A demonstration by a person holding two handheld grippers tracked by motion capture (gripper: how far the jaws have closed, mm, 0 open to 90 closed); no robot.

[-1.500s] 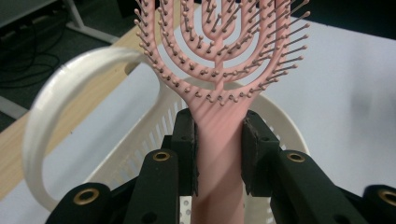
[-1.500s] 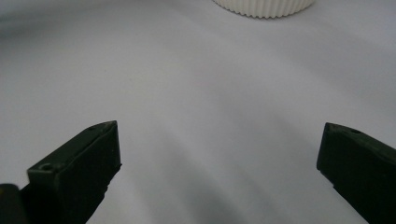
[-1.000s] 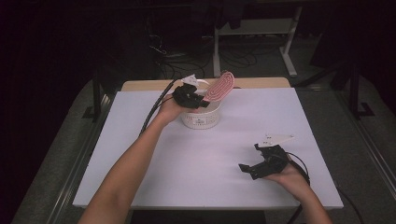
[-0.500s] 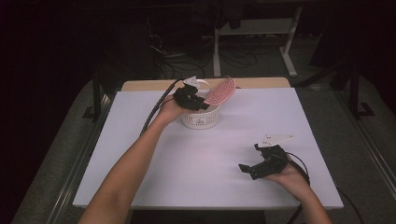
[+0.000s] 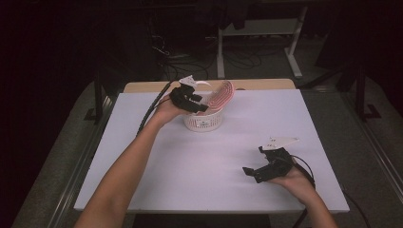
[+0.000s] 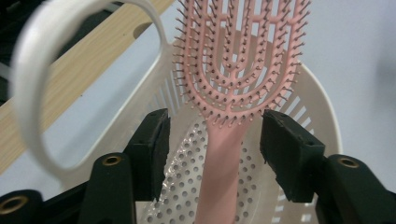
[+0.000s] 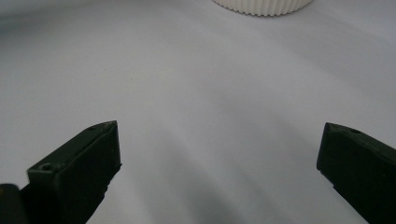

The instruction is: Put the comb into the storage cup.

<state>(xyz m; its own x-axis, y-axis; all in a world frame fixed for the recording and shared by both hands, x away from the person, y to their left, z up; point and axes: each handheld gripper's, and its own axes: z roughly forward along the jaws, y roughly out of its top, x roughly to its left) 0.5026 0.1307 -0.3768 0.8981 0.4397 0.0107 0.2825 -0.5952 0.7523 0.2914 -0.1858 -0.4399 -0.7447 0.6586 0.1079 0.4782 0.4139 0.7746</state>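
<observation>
Your left claw has just been opening: its pads stand clear on either side of the pink hairbrush handle, not pressing it. The brush leans head-up in the white basket near the surface's far edge. Your right claw rests wide open and empty near the front right corner

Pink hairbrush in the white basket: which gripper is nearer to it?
Left. The left gripper is at the basket, its fingers either side of the pink hairbrush handle, having just opened. The right gripper rests open on the table's near right, far away.
</observation>
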